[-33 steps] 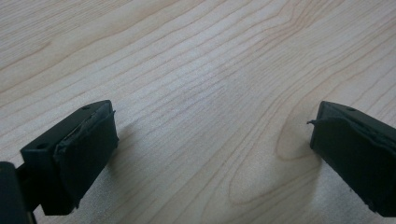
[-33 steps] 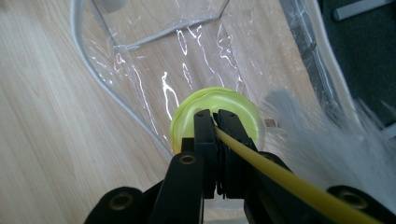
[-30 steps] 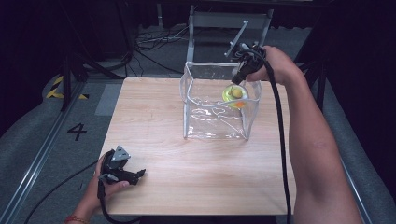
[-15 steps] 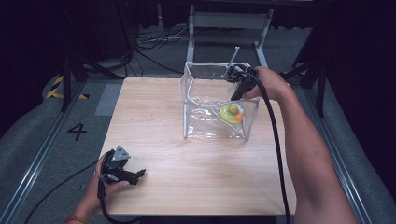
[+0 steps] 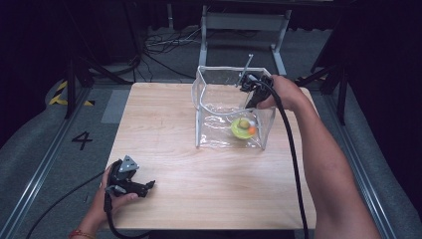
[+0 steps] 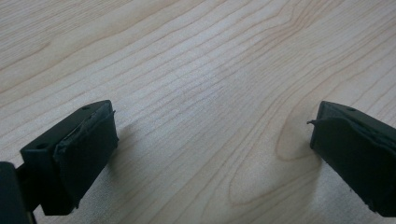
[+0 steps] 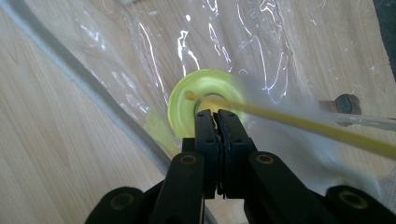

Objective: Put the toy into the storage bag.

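A yellow-green round toy (image 5: 241, 127) with an orange ball (image 5: 252, 130) on it sits low inside a clear plastic box (image 5: 204, 112) at the table's far right. My right gripper (image 5: 247, 107) reaches down into the box from above its rim. In the right gripper view the jaws (image 7: 217, 114) are shut together at the middle of the toy's disc (image 7: 187, 105), and a thin yellow stick (image 7: 299, 123) runs off to the right from it. My left gripper (image 5: 149, 186) rests open on the wooden table (image 5: 164, 129) near the front left corner, with bare wood between its pads (image 6: 88, 149).
The box's walls are crinkled clear film on a grey frame (image 7: 84, 79), and a bolt head (image 7: 346, 103) sticks out at one side. A metal frame (image 5: 244, 22) stands behind the table. Cables (image 5: 293, 164) trail from both grippers.
My right gripper has come down from above the box into it, and the yellow-green toy has gone down with it to the box floor. The left gripper has stayed still.
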`<state>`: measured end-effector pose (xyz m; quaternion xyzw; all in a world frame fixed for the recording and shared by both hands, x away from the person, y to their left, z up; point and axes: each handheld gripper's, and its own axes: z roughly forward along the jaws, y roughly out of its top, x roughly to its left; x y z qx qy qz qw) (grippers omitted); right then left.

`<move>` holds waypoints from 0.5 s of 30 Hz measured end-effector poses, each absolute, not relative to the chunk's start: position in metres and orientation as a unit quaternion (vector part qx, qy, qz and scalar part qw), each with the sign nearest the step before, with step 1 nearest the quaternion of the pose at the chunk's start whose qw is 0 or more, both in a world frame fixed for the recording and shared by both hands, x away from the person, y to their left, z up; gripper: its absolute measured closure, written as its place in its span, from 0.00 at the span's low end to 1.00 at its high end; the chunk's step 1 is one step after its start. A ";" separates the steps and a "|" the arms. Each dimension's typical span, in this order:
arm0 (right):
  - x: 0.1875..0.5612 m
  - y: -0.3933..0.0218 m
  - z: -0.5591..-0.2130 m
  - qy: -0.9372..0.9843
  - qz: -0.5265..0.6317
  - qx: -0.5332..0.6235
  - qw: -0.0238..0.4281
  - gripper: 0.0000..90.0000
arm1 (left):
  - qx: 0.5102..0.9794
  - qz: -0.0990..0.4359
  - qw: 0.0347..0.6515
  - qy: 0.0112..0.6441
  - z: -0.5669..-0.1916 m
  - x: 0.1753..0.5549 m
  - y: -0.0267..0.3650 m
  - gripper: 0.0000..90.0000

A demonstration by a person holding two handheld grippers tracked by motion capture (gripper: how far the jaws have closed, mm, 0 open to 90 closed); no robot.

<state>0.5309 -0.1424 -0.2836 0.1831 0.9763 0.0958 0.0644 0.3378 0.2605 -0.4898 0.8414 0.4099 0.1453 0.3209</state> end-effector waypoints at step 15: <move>0.522 -0.153 -0.271 0.970 0.128 0.189 0.081 0.94 | 0.841 0.146 0.321 0.410 -0.490 0.338 0.260 0.01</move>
